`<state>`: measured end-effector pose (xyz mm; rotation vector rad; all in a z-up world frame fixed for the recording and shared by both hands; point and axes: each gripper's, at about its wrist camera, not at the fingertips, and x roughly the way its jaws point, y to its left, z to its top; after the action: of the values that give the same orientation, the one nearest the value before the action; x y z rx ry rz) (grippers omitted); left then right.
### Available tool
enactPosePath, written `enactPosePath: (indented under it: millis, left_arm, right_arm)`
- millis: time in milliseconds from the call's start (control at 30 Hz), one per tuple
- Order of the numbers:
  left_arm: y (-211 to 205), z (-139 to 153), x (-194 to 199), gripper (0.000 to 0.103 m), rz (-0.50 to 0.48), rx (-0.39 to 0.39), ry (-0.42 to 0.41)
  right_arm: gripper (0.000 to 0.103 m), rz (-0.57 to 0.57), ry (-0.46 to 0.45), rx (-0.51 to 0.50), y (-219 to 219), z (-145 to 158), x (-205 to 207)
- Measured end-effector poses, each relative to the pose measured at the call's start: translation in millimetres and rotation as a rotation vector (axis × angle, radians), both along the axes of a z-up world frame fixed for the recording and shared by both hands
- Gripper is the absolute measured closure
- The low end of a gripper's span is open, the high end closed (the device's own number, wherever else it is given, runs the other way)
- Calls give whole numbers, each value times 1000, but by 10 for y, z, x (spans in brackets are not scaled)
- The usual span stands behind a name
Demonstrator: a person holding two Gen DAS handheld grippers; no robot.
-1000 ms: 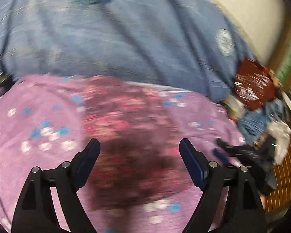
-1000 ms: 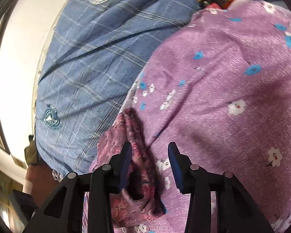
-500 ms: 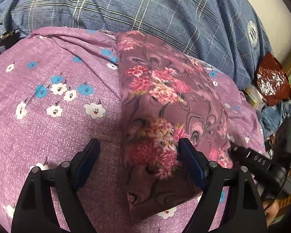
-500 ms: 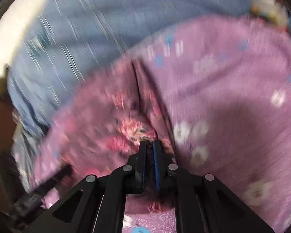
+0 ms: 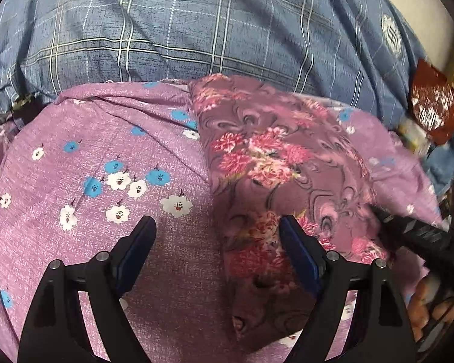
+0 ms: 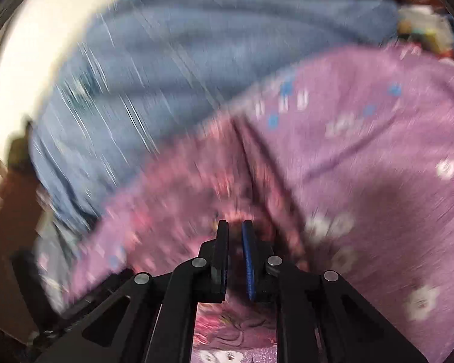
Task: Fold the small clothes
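On the lilac flowered sheet (image 5: pixel 112 157), in front of the blue plaid bedding (image 5: pixel 196 24), lies the small rose-patterned garment (image 5: pixel 275 163) I am folding. It now rests as a flat, roughly folded strip; a second ago my left view showed it as a dark blurred heap under the tool. My right tool (image 6: pixel 235 233), which stood half spread around a bunched edge of the garment then, has snapped together and appears to pinch the garment's near edge; the right view is smeared, so I judge the grip rather than see it cleanly. My left tool (image 5: pixel 218 227) is spread wide with nothing in it, one finger over the garment, the other over bare sheet. I judge the next fold can start from this pinched edge.
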<state>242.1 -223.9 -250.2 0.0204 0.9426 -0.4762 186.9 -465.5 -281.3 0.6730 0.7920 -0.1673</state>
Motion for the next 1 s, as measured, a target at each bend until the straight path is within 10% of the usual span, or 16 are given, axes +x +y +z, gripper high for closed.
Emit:
enactPosePath:
  millis: [500,733,1000]
  left_arm:
    - [-97,-25,-25,18,-9,62,-42]
    - [-154,-53,-37,18,-27,85,-67]
    - [-147,-38,-79,18,-30,98,-71]
  right_arm:
    - [89,90,-40,-23,137,506,749]
    - [86,81,123,-4,22,-26,1440]
    - [82,218,-1,-38,438,327,1440]
